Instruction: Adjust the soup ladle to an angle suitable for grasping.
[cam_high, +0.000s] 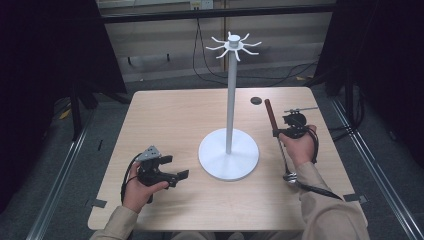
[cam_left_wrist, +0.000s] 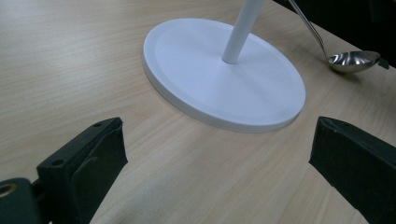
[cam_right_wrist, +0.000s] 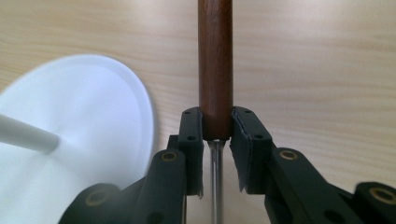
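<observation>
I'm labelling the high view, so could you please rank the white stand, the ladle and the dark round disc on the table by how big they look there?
1. White stand, tallest and widest by far.
2. Ladle, long and thin, held by the right gripper.
3. Dark disc, clearly smallest.

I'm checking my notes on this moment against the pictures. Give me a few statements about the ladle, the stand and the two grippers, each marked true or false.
1. The right gripper is shut on the wooden handle of the ladle. True.
2. The left gripper grips the pole of the white stand. False: its jaws are wide apart with nothing between them, and it sits left of the stand's base.
3. The ladle's metal bowl is near the stand's round base. True.
4. The ladle hangs from a hook at the stand's top. False: the hooks are bare.
</observation>
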